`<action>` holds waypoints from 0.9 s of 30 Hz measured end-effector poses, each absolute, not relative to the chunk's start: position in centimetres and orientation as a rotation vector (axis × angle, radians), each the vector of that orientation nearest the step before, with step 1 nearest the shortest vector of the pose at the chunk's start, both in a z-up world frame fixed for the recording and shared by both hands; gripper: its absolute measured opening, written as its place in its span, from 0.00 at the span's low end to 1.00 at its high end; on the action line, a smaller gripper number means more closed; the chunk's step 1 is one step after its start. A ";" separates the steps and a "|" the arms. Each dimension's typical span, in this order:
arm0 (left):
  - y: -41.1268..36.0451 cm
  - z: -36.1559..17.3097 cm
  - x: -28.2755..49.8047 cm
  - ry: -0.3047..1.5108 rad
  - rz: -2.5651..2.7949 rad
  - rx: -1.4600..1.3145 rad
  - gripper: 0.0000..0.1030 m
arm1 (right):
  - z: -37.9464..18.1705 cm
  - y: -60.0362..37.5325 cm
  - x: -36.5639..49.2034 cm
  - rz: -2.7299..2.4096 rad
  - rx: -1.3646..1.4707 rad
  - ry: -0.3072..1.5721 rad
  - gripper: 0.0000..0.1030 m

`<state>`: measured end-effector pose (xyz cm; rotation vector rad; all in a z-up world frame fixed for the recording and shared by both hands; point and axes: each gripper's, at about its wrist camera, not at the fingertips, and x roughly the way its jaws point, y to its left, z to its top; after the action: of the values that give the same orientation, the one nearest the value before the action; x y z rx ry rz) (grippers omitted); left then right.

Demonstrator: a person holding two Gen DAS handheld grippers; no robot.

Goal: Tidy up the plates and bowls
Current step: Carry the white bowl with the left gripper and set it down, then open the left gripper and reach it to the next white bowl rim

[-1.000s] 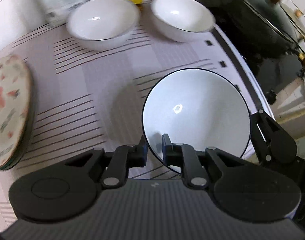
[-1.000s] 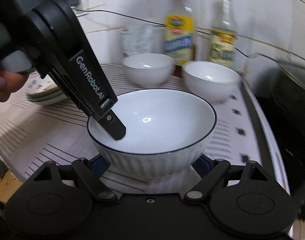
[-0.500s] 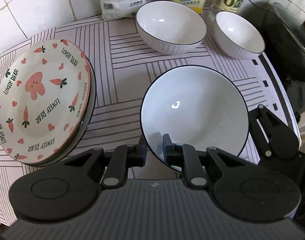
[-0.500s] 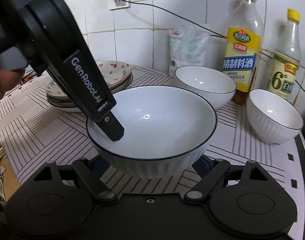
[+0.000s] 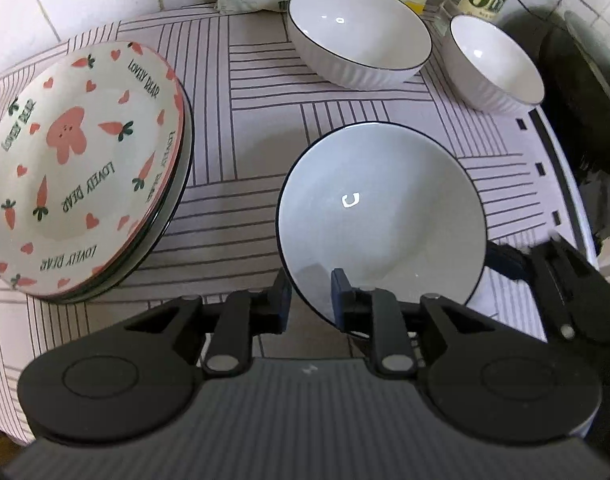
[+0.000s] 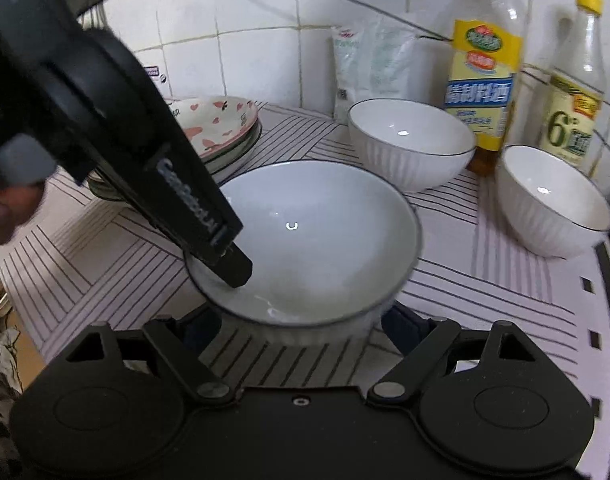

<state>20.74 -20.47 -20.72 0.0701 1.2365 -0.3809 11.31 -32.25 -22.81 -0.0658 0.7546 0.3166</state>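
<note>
A white bowl with a dark rim [image 5: 381,208] [image 6: 313,232] sits low over the striped mat [image 5: 245,120], blurred in the right wrist view. My left gripper [image 5: 311,300] straddles its near rim. Its jaws are opening, and small gaps show between the pads and the rim. My right gripper [image 6: 297,328] stands wide around the bowl's lower wall, its pads against both sides. One right finger [image 5: 505,258] touches the bowl's outer wall in the left wrist view. The left gripper's finger [image 6: 237,268] reaches into the bowl from the left.
A stack of carrot-patterned plates [image 5: 77,160] [image 6: 221,120] lies left of the bowl. Two more white bowls [image 5: 357,52] [image 5: 493,64] stand behind it. Bottles [image 6: 481,80] [image 6: 573,92] and a white bag [image 6: 369,64] line the tiled wall. A black wok [image 5: 585,120] sits at the right edge.
Both grippers carried the bowl sideways, bringing the plate stack into view, then stopped. The left jaws have widened around the rim. The bowl has tipped a little and blurs in the right wrist view.
</note>
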 end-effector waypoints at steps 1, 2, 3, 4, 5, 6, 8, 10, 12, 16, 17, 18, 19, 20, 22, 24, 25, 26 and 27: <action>-20.3 -20.5 20.6 1.235 -0.380 0.058 0.23 | -22.4 -32.4 10.6 0.304 -0.061 0.753 0.89; -20.1 -20.2 20.5 1.232 -0.378 0.050 0.24 | -22.0 -32.6 10.0 0.292 -0.054 0.750 0.89; -19.9 -19.9 20.2 1.228 -0.377 0.044 0.25 | -21.5 -32.9 9.5 0.282 -0.044 0.744 0.89; -19.7 -19.5 20.1 1.225 -0.379 0.037 0.27 | -21.0 -33.2 8.9 0.273 -0.033 0.738 0.89; -19.6 -19.2 19.9 1.223 -0.385 0.030 0.29 | -20.5 -33.4 8.5 0.266 -0.022 0.734 0.89; -19.5 -18.7 19.7 1.220 -0.396 0.023 0.31 | -19.9 -33.8 8.0 0.256 -0.014 0.729 0.89; -19.7 -18.1 19.5 1.211 -0.431 0.037 0.35 | -18.7 -34.3 7.1 0.221 -0.007 0.723 0.88; -20.0 -17.6 19.2 1.200 -0.447 0.072 0.36 | -17.6 -34.8 6.4 0.200 0.013 0.730 0.86; -20.2 -17.0 19.1 1.186 -0.463 0.096 0.36 | -16.6 -35.3 5.8 0.194 0.030 0.725 0.84; -20.3 -15.1 18.6 1.150 -0.496 0.143 0.40 | -14.9 -35.7 4.7 0.113 0.001 0.690 0.84; -20.5 -14.7 18.5 1.142 -0.499 0.165 0.40 | -14.5 -36.0 4.5 0.089 0.004 0.680 0.84; -20.5 -14.3 18.4 1.137 -0.509 0.177 0.40 | -14.3 -36.4 4.7 0.071 0.017 0.675 0.84; -20.6 -13.9 18.3 1.134 -0.525 0.182 0.40 | -14.1 -36.8 4.6 0.058 0.037 0.672 0.84; -20.8 -13.5 18.4 1.130 -0.537 0.184 0.40 | -13.9 -37.2 4.6 0.043 0.059 0.666 0.84; -21.3 -12.7 18.6 1.108 -0.558 0.189 0.40 | -13.8 -37.8 4.7 0.015 0.091 0.652 0.84; -22.1 -11.9 19.0 1.087 -0.579 0.191 0.41 | -13.8 -38.3 5.0 -0.012 0.118 0.641 0.78; -22.6 -11.5 19.2 1.080 -0.588 0.191 0.42 | -13.8 -38.6 5.1 -0.024 0.129 0.638 0.71; -23.2 -11.2 19.4 1.073 -0.596 0.191 0.43 | -13.8 -38.9 5.1 -0.038 0.139 0.636 0.69; -23.9 -10.9 19.8 1.068 -0.605 0.189 0.44 | -13.8 -39.1 5.2 -0.052 0.148 0.632 0.67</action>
<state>19.76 -23.87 -10.91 0.1887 1.0676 -0.6048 5.21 -39.13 -13.84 0.1478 0.6322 -0.0524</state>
